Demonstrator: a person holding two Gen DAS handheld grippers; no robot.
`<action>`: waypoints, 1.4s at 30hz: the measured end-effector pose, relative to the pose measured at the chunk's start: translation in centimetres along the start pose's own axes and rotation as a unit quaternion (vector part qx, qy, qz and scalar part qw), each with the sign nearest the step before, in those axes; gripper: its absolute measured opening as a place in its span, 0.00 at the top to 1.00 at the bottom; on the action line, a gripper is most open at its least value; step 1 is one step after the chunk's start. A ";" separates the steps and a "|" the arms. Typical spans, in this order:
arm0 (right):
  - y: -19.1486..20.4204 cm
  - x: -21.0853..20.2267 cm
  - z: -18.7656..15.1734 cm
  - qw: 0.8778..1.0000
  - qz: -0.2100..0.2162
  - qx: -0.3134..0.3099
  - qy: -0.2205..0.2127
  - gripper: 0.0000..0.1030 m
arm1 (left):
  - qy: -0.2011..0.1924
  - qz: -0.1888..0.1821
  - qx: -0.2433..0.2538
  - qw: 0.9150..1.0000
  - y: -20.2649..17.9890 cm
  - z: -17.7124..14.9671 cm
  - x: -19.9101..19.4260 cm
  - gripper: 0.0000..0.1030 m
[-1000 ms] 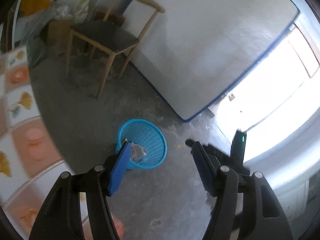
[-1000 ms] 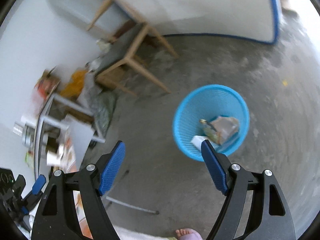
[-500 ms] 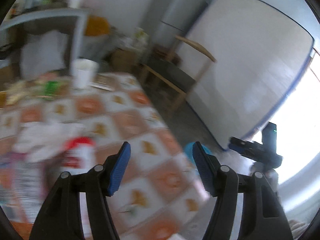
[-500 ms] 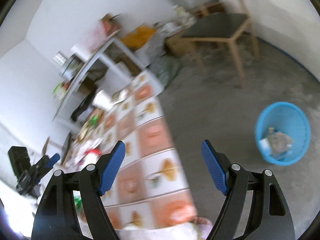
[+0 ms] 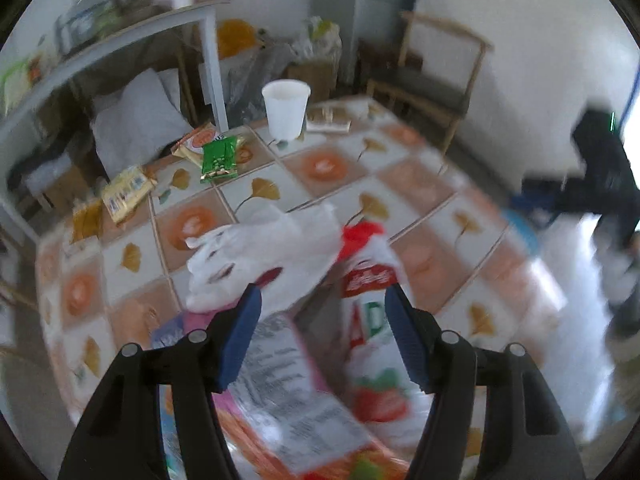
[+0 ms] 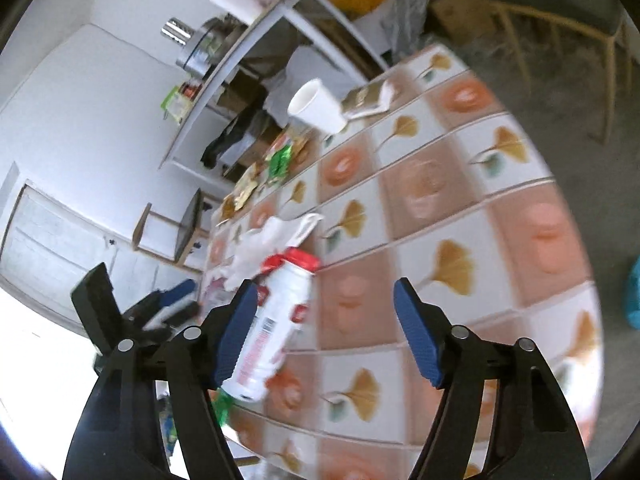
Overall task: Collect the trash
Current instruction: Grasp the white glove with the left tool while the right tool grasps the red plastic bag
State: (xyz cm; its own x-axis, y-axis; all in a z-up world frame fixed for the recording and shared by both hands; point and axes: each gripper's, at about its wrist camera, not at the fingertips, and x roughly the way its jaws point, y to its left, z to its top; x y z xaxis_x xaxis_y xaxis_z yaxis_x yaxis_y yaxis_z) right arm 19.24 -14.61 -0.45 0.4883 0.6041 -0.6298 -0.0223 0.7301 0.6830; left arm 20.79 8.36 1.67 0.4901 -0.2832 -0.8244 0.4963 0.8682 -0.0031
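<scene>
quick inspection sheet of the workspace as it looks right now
surface: table under a tiled cloth with ginkgo-leaf print
job's things: red-capped white bottle lying on its side; crumpled white plastic bag beside its cap; carton under the left claw
clutter: white paper cup upright; green snack packet; yellow wrapper
grippers: left claw open over the trash; right claw open, empty
cables: nothing seen
surroundings: wooden chair; grey shelf; concrete floor
</scene>
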 end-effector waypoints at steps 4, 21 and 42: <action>2.0 1.9 0.7 1.000 0.004 -0.008 0.011 0.36 | 0.032 0.060 0.085 0.994 -1.4 0.4 2.8 0.43; 7.1 8.7 2.3 0.995 -0.006 -0.067 0.079 0.51 | 0.053 0.018 0.017 0.998 2.4 1.2 6.0 0.94; 13.9 15.1 -1.6 0.921 -0.114 -0.354 0.120 0.56 | -0.043 -0.137 -0.208 0.968 9.2 1.5 2.5 0.96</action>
State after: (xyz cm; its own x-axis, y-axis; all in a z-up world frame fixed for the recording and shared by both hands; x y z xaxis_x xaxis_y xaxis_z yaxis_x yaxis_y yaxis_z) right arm 24.94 5.22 -1.06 0.3455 0.3998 -0.8490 -0.5466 0.8211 0.1642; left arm 27.68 15.06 0.38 0.4476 -0.5435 -0.7101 0.2935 0.8394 -0.4575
